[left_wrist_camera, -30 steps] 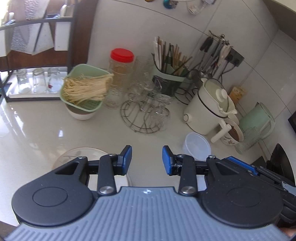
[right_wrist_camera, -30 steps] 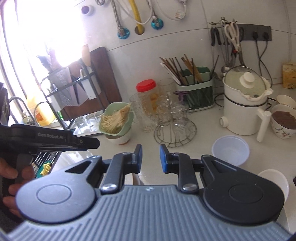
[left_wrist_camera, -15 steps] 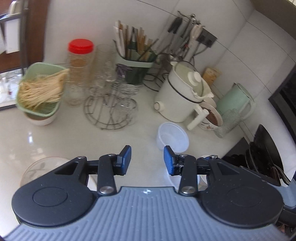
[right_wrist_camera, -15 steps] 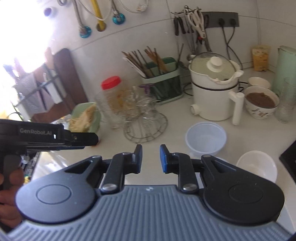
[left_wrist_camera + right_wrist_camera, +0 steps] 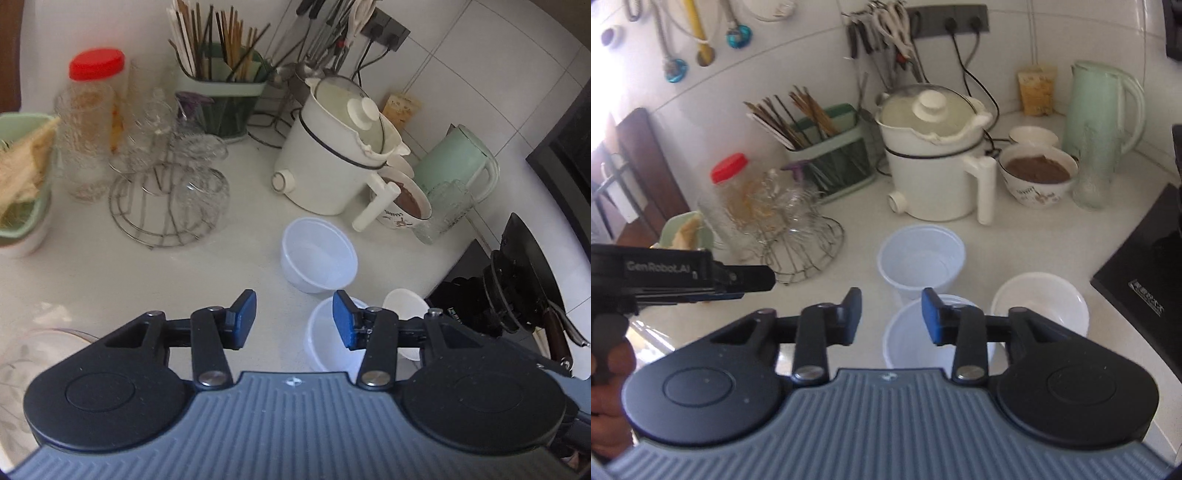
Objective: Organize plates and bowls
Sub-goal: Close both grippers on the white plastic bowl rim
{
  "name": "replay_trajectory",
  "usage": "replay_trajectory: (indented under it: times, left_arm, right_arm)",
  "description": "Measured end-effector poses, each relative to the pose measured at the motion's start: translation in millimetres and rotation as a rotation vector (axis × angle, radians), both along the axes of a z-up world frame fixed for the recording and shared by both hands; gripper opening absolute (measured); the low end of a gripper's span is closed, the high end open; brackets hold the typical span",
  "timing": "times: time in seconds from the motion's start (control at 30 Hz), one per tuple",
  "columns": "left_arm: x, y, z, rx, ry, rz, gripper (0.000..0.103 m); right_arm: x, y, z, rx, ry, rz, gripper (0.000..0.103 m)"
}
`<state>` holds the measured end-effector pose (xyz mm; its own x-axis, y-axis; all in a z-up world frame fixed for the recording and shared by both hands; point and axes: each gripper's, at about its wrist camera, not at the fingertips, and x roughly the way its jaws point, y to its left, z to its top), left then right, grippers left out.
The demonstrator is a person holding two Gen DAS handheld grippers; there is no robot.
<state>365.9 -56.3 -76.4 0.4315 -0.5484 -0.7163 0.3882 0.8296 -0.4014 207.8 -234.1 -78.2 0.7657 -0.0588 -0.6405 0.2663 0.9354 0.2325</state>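
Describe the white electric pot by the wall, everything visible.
The white electric pot stands upright on the counter, looks like glossy plastic or enamel. Glass lid with a white knob sits slightly askew. A thick white handle hangs down its right side; round knob low in front. A brown-filled bowl sits beside it.

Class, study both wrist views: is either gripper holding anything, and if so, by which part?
Nothing is held. The left gripper and the right gripper are both open, with only the counter and a clear plastic bowl showing between their fingers.
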Motion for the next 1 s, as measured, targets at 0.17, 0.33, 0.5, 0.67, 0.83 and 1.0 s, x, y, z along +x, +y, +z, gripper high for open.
replay_trajectory:
  times: [0.17, 0.33, 0.5, 0.67, 0.83, 1.0]
  left_arm:
    - [1.0, -30.2, -25.8, 0.015, 0.042, 0.012, 0.060]
    - [-2.1, -48.1, -66.9, 0.008, 0.105, 0.033, 0.060]
    - [-2.8, -57.0, -103.0, -0.012, 0.136, 0.030, 0.060]
    - [0.8, -66.6, -115.6, -0.022, 0.084, 0.021, 0.060]
    - [6.7, -68.5, -125.1, -0.043, 0.110, 0.047, 0.059]
    - [8.3, -69.3, -131.6, -0.081, 0.136, 0.067, 0.048]
  right_arm:
    - [-5.0, -28.9, -15.6, 0.035, 0.017, -0.012, 0.039]
    - [-7.6, -50.4, -49.2, 0.054, 0.100, -0.035, 0.039]
    - [-18.8, -61.1, -84.7, 0.141, 0.163, -0.039, 0.039]
    - [-23.5, -69.5, -103.4, 0.244, 0.108, -0.108, 0.039]
    - [-17.5, -70.3, -115.2, 0.296, 0.095, -0.132, 0.040]
    - [-8.4, -68.4, -117.5, 0.264, 0.102, -0.140, 0.035]
